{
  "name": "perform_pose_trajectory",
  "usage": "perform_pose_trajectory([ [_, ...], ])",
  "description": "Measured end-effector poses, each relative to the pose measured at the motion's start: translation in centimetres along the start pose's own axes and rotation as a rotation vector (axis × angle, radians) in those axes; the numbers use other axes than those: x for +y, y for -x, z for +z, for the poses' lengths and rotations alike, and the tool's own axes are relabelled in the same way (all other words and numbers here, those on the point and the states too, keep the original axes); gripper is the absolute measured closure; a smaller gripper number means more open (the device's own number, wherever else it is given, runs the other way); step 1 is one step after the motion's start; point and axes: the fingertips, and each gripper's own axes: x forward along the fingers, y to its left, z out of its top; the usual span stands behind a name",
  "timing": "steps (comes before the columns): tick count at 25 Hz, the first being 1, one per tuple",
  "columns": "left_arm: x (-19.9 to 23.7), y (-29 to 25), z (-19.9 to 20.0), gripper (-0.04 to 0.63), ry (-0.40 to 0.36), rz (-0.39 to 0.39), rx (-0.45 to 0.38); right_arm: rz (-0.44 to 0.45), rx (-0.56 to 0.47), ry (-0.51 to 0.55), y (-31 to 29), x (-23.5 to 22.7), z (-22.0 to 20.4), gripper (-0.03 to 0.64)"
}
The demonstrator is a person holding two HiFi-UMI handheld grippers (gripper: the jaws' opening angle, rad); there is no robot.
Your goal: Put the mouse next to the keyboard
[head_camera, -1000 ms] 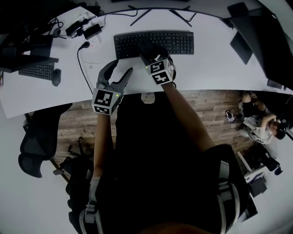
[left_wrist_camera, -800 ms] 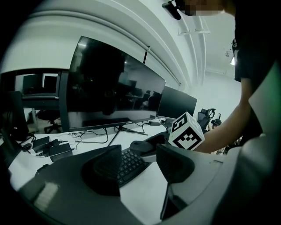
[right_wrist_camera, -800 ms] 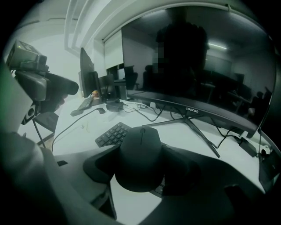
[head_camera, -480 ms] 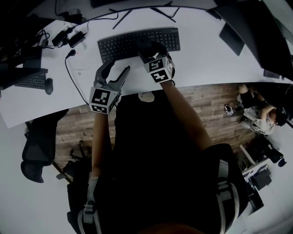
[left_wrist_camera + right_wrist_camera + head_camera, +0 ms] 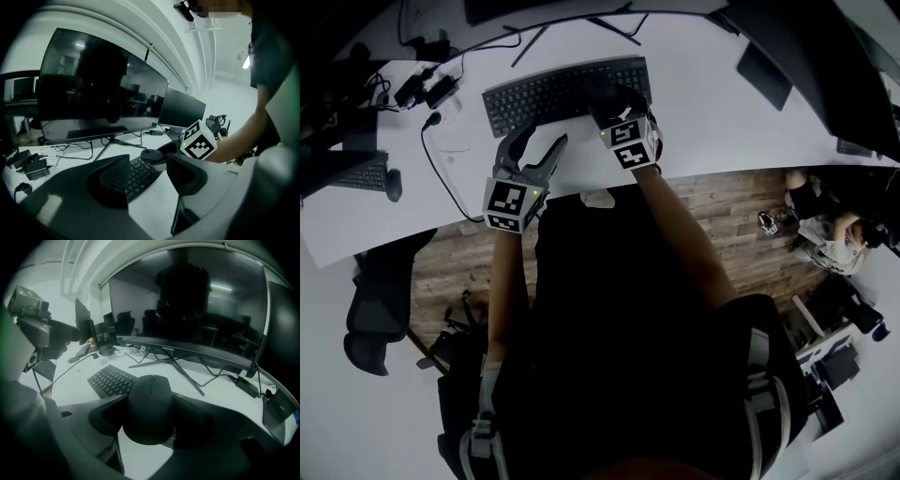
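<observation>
**Mouse in my right tongs, not yet set down**

The white tabletop [image 5: 722, 122] has plenty of bare room to the right of the keyboard, and that is where I judge this step is headed. A wide curved monitor [image 5: 197, 305] stands on its splayed stand behind everything. In front of it lies the black keyboard [image 5: 534, 94], slightly slanted in the head view.

My right tongs [image 5: 150, 420] are closed round the black mouse [image 5: 150, 404], one pad against each flank, with its wheel end pointing away from me. From the head view it sits over the right half of the keys, and it looks to be off the tabletop. My left tongs [image 5: 149, 177] stand wide apart with nothing in them. Through their gap I see only the keyboard's near edge and bare tabletop.

So I am in the carrying step. Next I need to clear the keyboard's right end, bring the mouse down flat just beside it, and only then let the pads go, so that it doesn't tip or land on the keys.

The only writing I can read is the brand "coocaa" [image 5: 169, 348] on the monitor's lower bezel. The keycaps are too small to read.
</observation>
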Motion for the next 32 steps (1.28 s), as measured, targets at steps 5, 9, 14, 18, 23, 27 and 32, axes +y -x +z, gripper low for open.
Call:
perform_pose_trajectory([
  [5, -1.3, -1.3, 0.6, 0.362, -0.003, 0.002, 0.001, 0.001, 0.0, -0.006, 0.6, -2.0, -0.9, 0.324],
  [9, -2.4, -2.8, 0.9, 0.362, -0.008, 0.008, 0.007, 0.002, -0.002, -0.006, 1.0, -4.1, -1.8, 0.324],
  [14, -3.6, -4.4, 1.4, 0.362, -0.013, 0.014, 0.024, 0.003, 0.0, -0.007, 1.5, -6.3, -2.8, 0.324],
  [18, -4.9, -5.7, 2.4, 0.362, -0.024, 0.017, 0.013, 0.012, 0.015, -0.018, 2.0, -8.0, -4.6, 0.324],
  [23, -5.6, -6.8, 2.8, 0.362, -0.034, 0.029, 0.027, -0.002, 0.02, -0.029, 2.3, -10.6, -5.9, 0.324],
  [27, -6.2, -7.5, 2.9, 0.362, -0.038, 0.043, 0.039, -0.001, 0.021, -0.044, 1.9, -12.1, -7.0, 0.324],
  [32, -7.1, -7.7, 2.7, 0.361, -0.043, 0.052, 0.061, -0.008, 0.032, -0.091, 1.6, -13.3, -7.9, 0.324],
])
